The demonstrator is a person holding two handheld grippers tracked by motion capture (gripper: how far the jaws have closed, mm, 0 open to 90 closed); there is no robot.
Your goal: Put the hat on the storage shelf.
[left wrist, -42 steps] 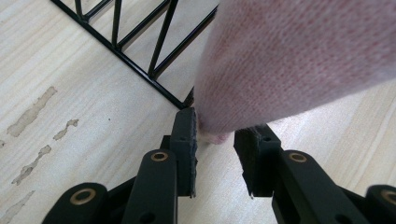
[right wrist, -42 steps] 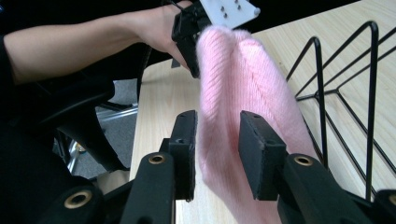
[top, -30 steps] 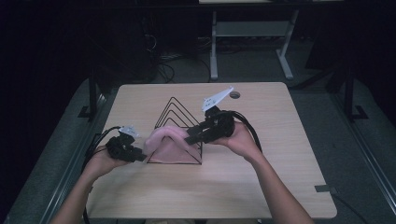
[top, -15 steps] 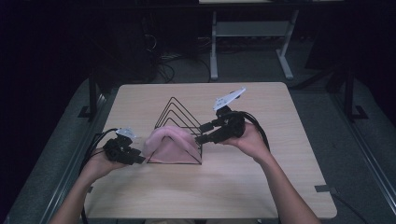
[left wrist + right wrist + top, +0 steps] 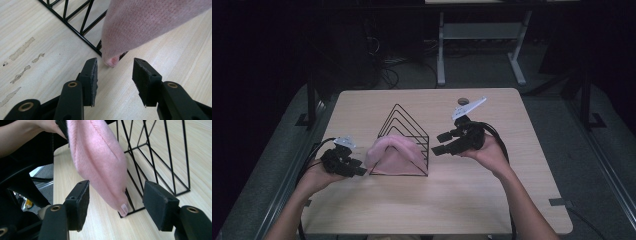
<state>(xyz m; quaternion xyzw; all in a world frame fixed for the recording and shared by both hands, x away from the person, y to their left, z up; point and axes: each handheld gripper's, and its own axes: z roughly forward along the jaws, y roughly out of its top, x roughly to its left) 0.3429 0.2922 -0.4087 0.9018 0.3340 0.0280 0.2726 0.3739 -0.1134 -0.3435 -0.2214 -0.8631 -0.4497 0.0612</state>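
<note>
A pink knitted cloth (image 5: 393,152) is seen draped over a black wire rack (image 5: 404,135) on the table (image 5: 512,200). Both the left gripper (image 5: 357,168) and right gripper (image 5: 438,143), jaws just opened, are held apart from it, empty.
</note>
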